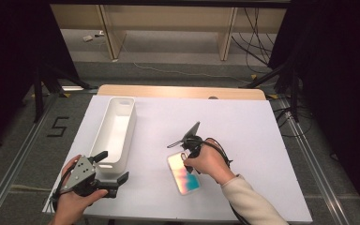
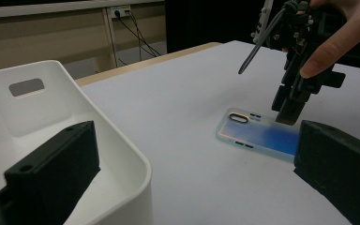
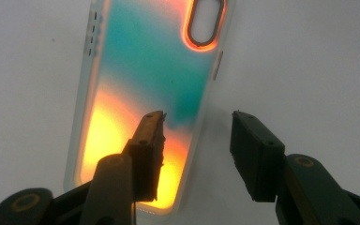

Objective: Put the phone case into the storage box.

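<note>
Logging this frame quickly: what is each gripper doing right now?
Left gripper: open, holding nothing, near the white bin.
Right gripper: open, jaws straddling one long edge of the phone case, not gripping it.

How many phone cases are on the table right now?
1: a translucent iridescent plastic phone case lying flat on the white table sheet, right of the white plastic bin, under the right gripper.
</note>
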Available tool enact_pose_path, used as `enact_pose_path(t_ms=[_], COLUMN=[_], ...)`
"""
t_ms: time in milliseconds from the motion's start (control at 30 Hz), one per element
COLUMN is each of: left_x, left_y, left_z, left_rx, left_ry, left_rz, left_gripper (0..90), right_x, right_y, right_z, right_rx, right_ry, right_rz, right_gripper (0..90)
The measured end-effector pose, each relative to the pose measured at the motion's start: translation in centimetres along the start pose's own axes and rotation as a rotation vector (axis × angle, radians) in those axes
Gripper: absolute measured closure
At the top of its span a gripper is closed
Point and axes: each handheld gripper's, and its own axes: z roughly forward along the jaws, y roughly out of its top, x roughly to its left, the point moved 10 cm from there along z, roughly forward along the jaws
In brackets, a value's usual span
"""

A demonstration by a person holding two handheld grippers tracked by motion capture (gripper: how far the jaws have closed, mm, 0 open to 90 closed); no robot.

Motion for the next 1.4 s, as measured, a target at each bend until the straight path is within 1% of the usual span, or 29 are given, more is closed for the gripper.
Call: enact_pose_path(t_ms=[33, 67, 100, 133, 167, 233, 367, 433, 467, 500, 533, 567, 600, 767, 800, 833, 867, 900, 1000, 1033, 1067, 1100, 1167, 1233, 1267, 1300, 1333, 1400], left_x=[0.0, 0.0, 0.0, 0.0, 0.0, 0.0, 0.0, 0.0, 0.0, 0.0, 0.0, 0.0, 0.0, 0.0, 0.0, 0.0, 0.0, 0.0, 0.0, 0.0, 0.0, 0.0, 0.0, 0.0, 0.0, 0.0, 0.0, 0.0], left_y=[0.0, 0.0, -0.1, 0.0, -0.1, -0.1, -0.1, 0.0, -0.1, -0.1, -0.1, -0.1, -0.1, -0.1, -0.1, -0.1, -0.1, -0.1, -0.1, -0.1, -0.1, -0.1, -0.1, -0.1, -0.1, -0.1, -0.1, -0.1], left_z=[0.0, 0.0, -0.1, 0.0, -0.1, -0.1, -0.1, 0.0, -0.1, -0.1, -0.1, -0.1, -0.1, -0.1, -0.1, -0.1, -0.1, -0.1, -0.1, -0.1, -0.1, -0.1, -0.1, -0.1, -0.1, -0.1, -0.1, -0.1], left_rx=[0.000, 0.001, 0.008, 0.003, 0.005, 0.009, 0.009, 0.003, 0.011, 0.009, 0.010, 0.009, 0.009, 0.009, 0.009, 0.009, 0.009, 0.010, 0.010, 0.010, 0.010, 0.010, 0.009, 0.009, 0.009, 0.009, 0.009, 0.008], left_ry=[-0.001, 0.000, 0.005, 0.001, 0.003, 0.006, 0.005, 0.001, 0.006, 0.006, 0.006, 0.006, 0.006, 0.007, 0.006, 0.006, 0.006, 0.006, 0.006, 0.006, 0.006, 0.006, 0.007, 0.006, 0.006, 0.006, 0.006, 0.007], left_rz=[-0.001, 0.000, -0.004, 0.000, -0.002, -0.003, -0.004, 0.000, -0.005, -0.004, -0.005, -0.005, -0.004, -0.005, -0.005, -0.005, -0.004, -0.004, -0.004, -0.004, -0.004, -0.005, -0.005, -0.005, -0.005, -0.006, -0.006, -0.007], left_gripper=[0.0, 0.0, 0.0, 0.0, 0.0, 0.0, 0.0, 0.0, 0.0, 0.0, 0.0, 0.0, 0.0, 0.0, 0.0, 0.0, 0.0, 0.0, 0.0, 0.0, 0.0, 0.0, 0.0, 0.0, 0.0, 0.0, 0.0, 0.0], right_x=[0.1, 0.0, -0.1, -0.2, -0.1, 0.2, 0.2, 0.0, -0.1, -0.1, 0.1, 0.2, 0.2, 0.2, 0.1, -0.1, 0.2, 0.1, 0.1, -0.1, 0.0, 0.1, 0.1, 0.1, 0.1, -0.2, 0.1, 0.1], right_y=[0.0, 0.0, 0.1, 0.2, 0.2, 0.1, 0.1, 0.2, 0.3, 0.3, 0.2, 0.1, 0.2, 0.2, 0.3, 0.4, 0.2, 0.3, 0.4, 0.6, 0.4, 0.5, 0.5, 0.6, 0.6, 0.8, 0.7, 0.8], right_z=[0.0, 0.0, 0.1, 0.1, 0.1, 0.1, 0.2, 0.3, 0.4, 0.4, 0.4, 0.3, 0.5, 0.5, 0.6, 0.7, 0.6, 0.6, 0.7, 0.8, 0.7, 0.7, 0.8, 0.9, 0.8, 1.0, 0.9, 0.9], right_rx=[0.004, 0.006, -0.005, -0.012, -0.010, 0.010, 0.019, 0.007, -0.003, 0.004, 0.021, 0.029, 0.017, 0.026, 0.026, 0.014, 0.038, 0.032, 0.021, 0.011, 0.029, 0.033, 0.034, 0.028, 0.034, 0.009, 0.033, 0.032], right_ry=[0.003, 0.000, -0.006, -0.008, -0.004, 0.003, 0.000, -0.002, -0.008, -0.006, 0.003, 0.008, 0.003, 0.006, 0.005, 0.000, 0.013, 0.005, 0.005, 0.002, 0.010, 0.013, 0.010, 0.008, 0.011, 0.006, 0.012, 0.013], right_rz=[0.008, 0.002, 0.002, -0.010, -0.001, 0.038, 0.051, 0.037, 0.028, 0.031, 0.052, 0.061, 0.061, 0.082, 0.068, 0.059, 0.080, 0.080, 0.087, 0.073, 0.079, 0.091, 0.090, 0.099, 0.097, 0.074, 0.104, 0.100], right_gripper=[55.5, 55.5, 55.6, 55.5, 55.6, 56.0, 56.7, 56.7, 57.0, 57.4, 57.6, 57.8, 58.1, 59.5, 59.5, 59.5, 59.5, 59.5, 59.5, 59.5, 59.5, 59.5, 59.6, 59.9, 59.9, 60.1, 60.2, 60.3])
